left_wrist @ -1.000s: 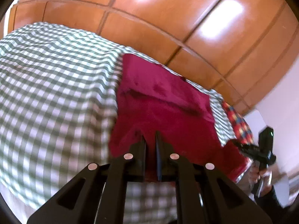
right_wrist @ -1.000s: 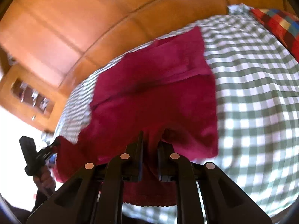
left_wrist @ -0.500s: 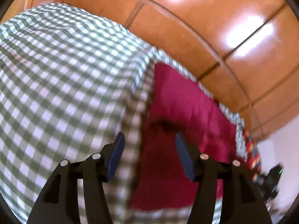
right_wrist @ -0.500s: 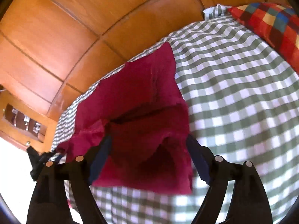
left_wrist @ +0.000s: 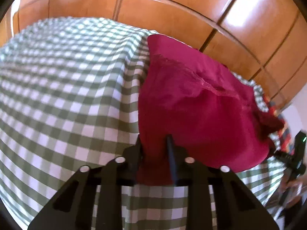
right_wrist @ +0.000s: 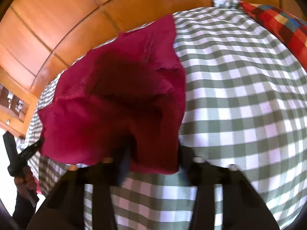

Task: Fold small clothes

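Two grippers are working one crimson knit garment point(left_wrist: 201, 103), lying partly folded on the green-and-white checked bedcover point(left_wrist: 67, 88); left gripper point(left_wrist: 154, 143) is pinching its near left edge; right gripper point(right_wrist: 153, 149) is straddling the near right corner, grip unclear through blur; cloth looks soft, light, floppy, best taken at hems and corners; no readable writing; plaid pillow point(right_wrist: 284, 25) far right.

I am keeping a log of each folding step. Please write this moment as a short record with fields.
surface: green-white checked cloth
garment: red cloth, partly folded, near edge lifted
left gripper: fingers around the garment's near corner
right gripper: fingers around the other near corner
background: wooden panels
also there: multicolour checked pillow
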A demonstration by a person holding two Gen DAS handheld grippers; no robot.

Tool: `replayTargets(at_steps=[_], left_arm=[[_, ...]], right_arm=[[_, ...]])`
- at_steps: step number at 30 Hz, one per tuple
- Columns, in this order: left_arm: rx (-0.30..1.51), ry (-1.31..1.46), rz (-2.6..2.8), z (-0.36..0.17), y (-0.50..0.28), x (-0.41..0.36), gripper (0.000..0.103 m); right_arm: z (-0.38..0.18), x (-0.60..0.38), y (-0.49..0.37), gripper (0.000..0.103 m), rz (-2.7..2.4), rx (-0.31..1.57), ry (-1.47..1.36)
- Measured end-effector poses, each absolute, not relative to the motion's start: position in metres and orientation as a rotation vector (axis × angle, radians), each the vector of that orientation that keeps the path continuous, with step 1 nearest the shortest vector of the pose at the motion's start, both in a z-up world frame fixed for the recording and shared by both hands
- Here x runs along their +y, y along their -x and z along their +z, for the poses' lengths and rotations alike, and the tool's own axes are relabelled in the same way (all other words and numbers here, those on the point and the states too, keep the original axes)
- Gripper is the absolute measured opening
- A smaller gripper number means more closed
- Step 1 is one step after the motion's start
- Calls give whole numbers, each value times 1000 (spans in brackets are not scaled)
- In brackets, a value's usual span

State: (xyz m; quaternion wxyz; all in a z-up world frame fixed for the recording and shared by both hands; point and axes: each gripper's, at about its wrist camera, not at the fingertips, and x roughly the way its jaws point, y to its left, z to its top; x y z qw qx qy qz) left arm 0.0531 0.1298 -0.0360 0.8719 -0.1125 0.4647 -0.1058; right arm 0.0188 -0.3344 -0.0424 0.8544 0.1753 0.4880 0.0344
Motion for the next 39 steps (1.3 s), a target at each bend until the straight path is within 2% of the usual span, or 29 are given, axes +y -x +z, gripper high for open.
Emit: replayTargets(at_steps=[2, 3, 15, 16, 18, 19, 20, 21, 23, 28, 30, 31, 32, 33, 39], left_arm=[[974, 222, -243, -32, -48, 130, 9], [979, 233, -263, -30, -46, 132, 8], [1076, 256, -361, -37, 30, 148, 8], [1075, 229, -361, -37, 35, 146, 8], [1056, 196, -350, -33, 36, 145, 17], [1039, 189, -345, -31, 33, 146, 21], [1028, 188, -339, -29, 29, 147, 33], [1015, 188, -323, -27, 24, 148, 37], [979, 192, -308, -20, 10, 152, 39], [951, 231, -290, -22, -31, 154, 39], [954, 253, -301, -26, -44, 150, 37], [957, 251, -304, -28, -48, 147, 32], [960, 239, -310, -28, -50, 144, 18], [954, 220, -317, -27, -51, 141, 9], [840, 265, -370, 8, -29, 145, 7]], right_arm=[[-36, -331, -12, 21, 90, 1026, -339], [-33, -332, -7, 21, 102, 1026, -341], [-33, -329, 69, 20, 171, 1160, -303], [-31, -329, 69, 22, 168, 1163, -296], [-27, -333, 63, 34, 144, 1155, -288], [-21, -336, 59, 44, 115, 1123, -278], [-18, -337, 55, 53, 99, 1101, -273], [-12, -340, 47, 56, 74, 1062, -263], [-6, -343, 33, 58, 48, 1014, -252], [-10, -341, -13, 58, 22, 974, -249], [-15, -333, -22, 43, 19, 994, -207], [-15, -330, -24, 28, 17, 1000, -188], [-14, -328, -22, 15, 13, 997, -166], [-9, -323, -18, 9, 6, 986, -135], [28, -315, 15, 9, -50, 885, -13]])
